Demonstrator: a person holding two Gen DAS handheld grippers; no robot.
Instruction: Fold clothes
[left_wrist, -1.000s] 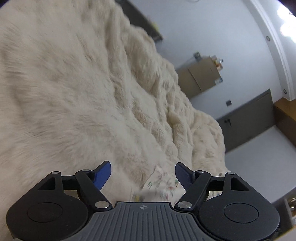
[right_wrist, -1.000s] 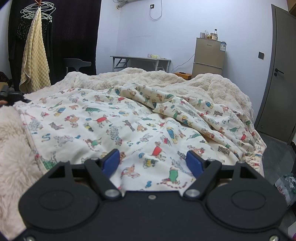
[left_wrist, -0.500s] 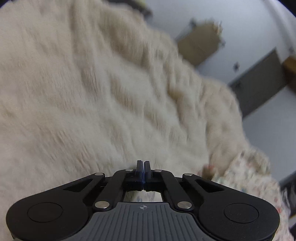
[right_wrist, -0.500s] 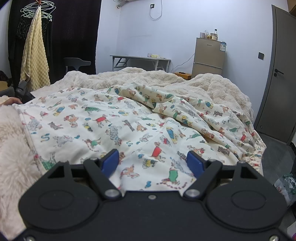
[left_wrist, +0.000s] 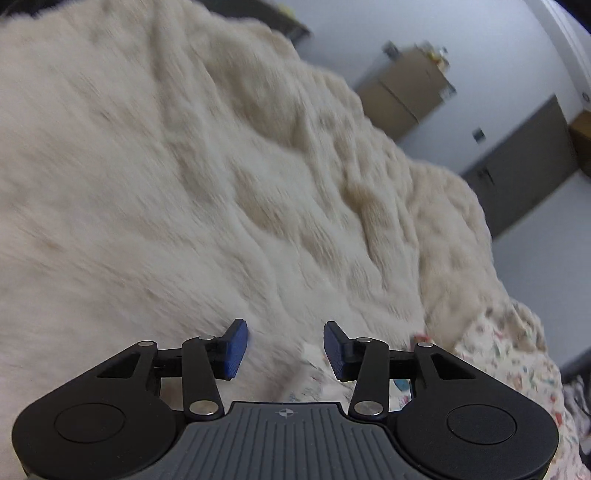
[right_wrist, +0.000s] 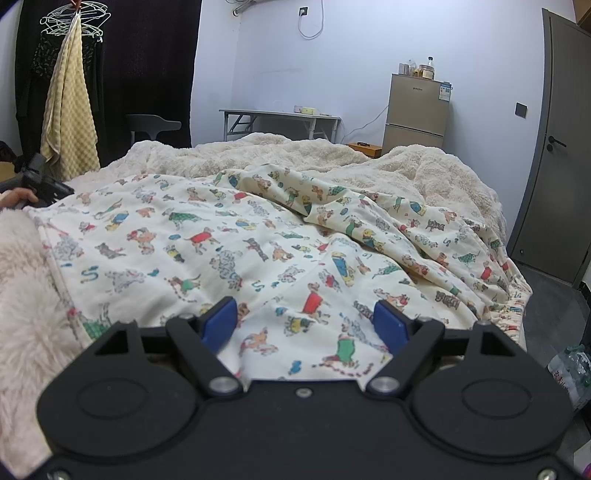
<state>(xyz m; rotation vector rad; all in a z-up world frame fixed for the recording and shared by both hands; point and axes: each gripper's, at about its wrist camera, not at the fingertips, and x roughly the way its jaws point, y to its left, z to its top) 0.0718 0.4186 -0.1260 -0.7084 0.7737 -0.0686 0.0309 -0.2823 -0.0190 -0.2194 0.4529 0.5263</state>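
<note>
Left gripper (left_wrist: 282, 345), black frame with blue pads, has its jaws apart with nothing between them; it hangs over the fluffy cream plush blanket (left_wrist: 184, 192). The left wrist view is tilted and motion-blurred. A corner of the cream cotton cloth printed with coloured cartoon dogs (left_wrist: 517, 354) shows at 4 o'clock in that view, lying on the blanket, with another bit of it just below the pads at 6 o'clock. Whether the pads touch it cannot be told because of the blur.

Right gripper (right_wrist: 304, 323), same black frame and blue pads, has its jaws spread wide, gripping nothing. It sits low at the near edge of the printed cloth (right_wrist: 258, 251), pads on either side of a flat patch of fabric. The cloth is spread across the bed on top of the blanket (right_wrist: 424, 166); its left half is fairly flat, its right half is bunched into ridges from centre toward 3 o'clock, and the edge drapes off the bed at 4 o'clock.

In the right wrist view the left gripper is at 9 o'clock (right_wrist: 44, 184), at the far left corner of the cloth, with fingers of the hand (right_wrist: 16, 195) holding it. A yellow checked towel on a hanger (right_wrist: 68, 110) is at 10 o'clock. A grey folding table (right_wrist: 280, 118) is at 12 o'clock, a small bronze fridge (right_wrist: 415, 110) at 1 o'clock, and a dark grey door (right_wrist: 554, 155) at 3 o'clock.
</note>
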